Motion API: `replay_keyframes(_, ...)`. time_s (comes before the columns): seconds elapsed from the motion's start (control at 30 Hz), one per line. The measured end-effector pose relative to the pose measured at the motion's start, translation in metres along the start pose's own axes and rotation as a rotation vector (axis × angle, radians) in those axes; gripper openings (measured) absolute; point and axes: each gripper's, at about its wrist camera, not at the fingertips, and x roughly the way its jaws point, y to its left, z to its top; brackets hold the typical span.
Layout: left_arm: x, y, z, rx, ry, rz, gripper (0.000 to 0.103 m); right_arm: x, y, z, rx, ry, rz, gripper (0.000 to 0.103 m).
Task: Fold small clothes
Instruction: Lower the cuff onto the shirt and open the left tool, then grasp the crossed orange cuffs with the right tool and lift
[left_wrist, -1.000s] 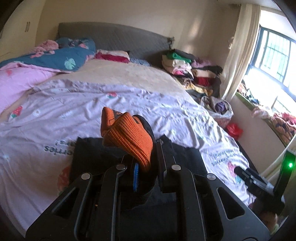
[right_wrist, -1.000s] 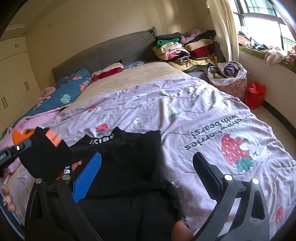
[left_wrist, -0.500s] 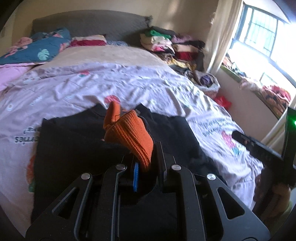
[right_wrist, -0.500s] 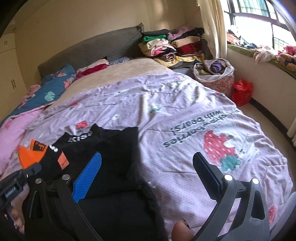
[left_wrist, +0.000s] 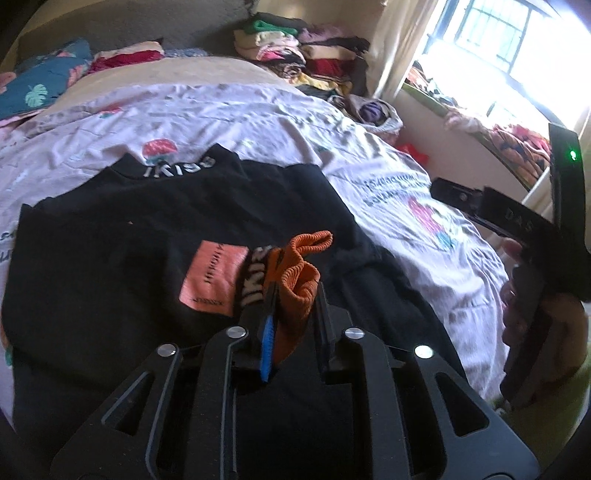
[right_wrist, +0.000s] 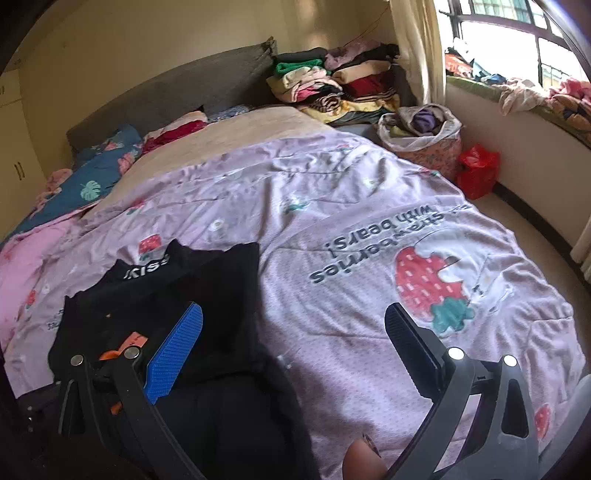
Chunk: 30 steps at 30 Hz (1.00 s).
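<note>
A black top (left_wrist: 129, 229) with white letters at its collar lies flat on the lilac strawberry bedspread (right_wrist: 351, 206). An orange patch (left_wrist: 214, 277) shows on its front. My left gripper (left_wrist: 293, 306) is low over the top's middle, with the sleeve's orange ribbed cuff (left_wrist: 299, 280) between its fingers. Its jaws are opening, and the pads still touch the cuff. My right gripper (right_wrist: 291, 310) is wide open with nothing between its fingers. It hovers at the right edge of the black top (right_wrist: 207, 288), with one blue pad (right_wrist: 173, 350) over the cloth.
Folded clothes are piled (right_wrist: 332, 81) at the bed's far right corner. A full laundry bag (right_wrist: 424, 129) and a red bag (right_wrist: 476, 170) stand on the floor beside the bed. Pillows (right_wrist: 92, 177) lie at the headboard. More clothes (right_wrist: 535, 96) lie on the windowsill.
My left gripper came down and forward with the orange cuff, laying the sleeve across the black top; the orange patch now shows. The right gripper shifted slightly and stayed open.
</note>
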Motion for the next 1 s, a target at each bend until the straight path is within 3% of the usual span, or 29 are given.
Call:
replay_keyframes(0.03, -0.001, 0.000, -0.001, 0.001, 0.003, -0.006, 0.024, 0.000, 0.002, -0.001, -0.001, 0.004, 0.007, 0.098)
replay_keyframes(0.27, -0.024, 0.020, -0.004, 0.016, 0.005, -0.006, 0.040, 0.009, 0.023, -0.018, -0.038, 0.082, 0.086, 0.098)
replay_keyframes(0.33, -0.033, 0.042, -0.001, 0.001, -0.010, 0.059, 0.041, 0.012, 0.036, -0.029, -0.053, 0.122, 0.154, 0.097)
replay_keyframes(0.4, -0.038, 0.062, 0.002, -0.024, -0.019, 0.107, 0.045, 0.014, 0.049, -0.037, -0.055, 0.150, 0.212, 0.087)
replay_keyframes(0.53, -0.045, 0.111, 0.009, -0.078, -0.031, 0.245, 0.045, 0.027, 0.071, -0.051, -0.063, 0.223, 0.248, 0.083)
replay_keyframes(0.63, -0.051, 0.157, 0.008, -0.198, -0.045, 0.314, 0.047, 0.040, 0.083, -0.061, -0.061, 0.275, 0.253, 0.063)
replay_keyframes(0.7, -0.055, 0.177, 0.006, -0.251, -0.048, 0.331, 0.047, 0.045, 0.088, -0.067, -0.057, 0.297, 0.274, 0.033)
replay_keyframes(0.8, -0.061, 0.205, 0.002, -0.304, -0.055, 0.362, 0.047, 0.044, 0.097, -0.069, -0.094, 0.266, 0.262, 0.009)
replay_keyframes(1.0, -0.064, 0.231, 0.003, -0.382, -0.067, 0.347, 0.047, 0.002, 0.122, -0.040, -0.248, 0.057, 0.280, 0.007)
